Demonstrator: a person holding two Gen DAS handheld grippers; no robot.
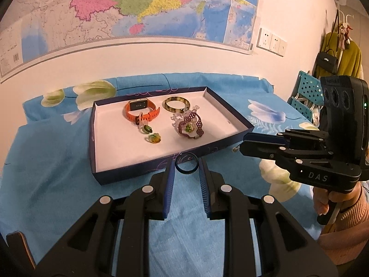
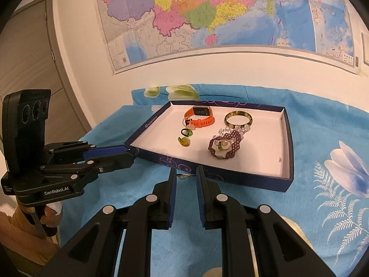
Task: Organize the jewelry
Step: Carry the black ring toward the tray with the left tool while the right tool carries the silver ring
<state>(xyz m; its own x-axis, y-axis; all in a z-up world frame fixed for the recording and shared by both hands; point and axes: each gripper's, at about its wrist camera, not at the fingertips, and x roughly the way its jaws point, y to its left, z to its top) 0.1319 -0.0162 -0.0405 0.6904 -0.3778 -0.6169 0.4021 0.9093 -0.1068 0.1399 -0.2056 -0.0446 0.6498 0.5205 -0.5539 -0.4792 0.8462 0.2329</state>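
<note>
We see the left gripper (image 1: 186, 166) pinching a dark blue ring (image 1: 186, 163) at frame centre, just in front of the tray's (image 1: 147, 170) near wall. The right gripper (image 2: 185, 177) has narrow jaws with a thin silvery piece (image 2: 183, 176) between the tips (mostly hidden, so we can't tell if it's clamped). In the tray: orange watch (image 1: 140, 110), bangle (image 1: 176, 104), beaded bracelets (image 1: 189, 124).

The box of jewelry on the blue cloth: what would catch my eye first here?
Probably the shallow dark box on the flowered blue cloth, with an orange watch at its back, a tortoiseshell bangle beside it and a purple beaded bracelet in front of the bangle. Next, the left tool pinching a dark blue ring just before the box's near wall. A big colourful map fills the wall behind.
</note>
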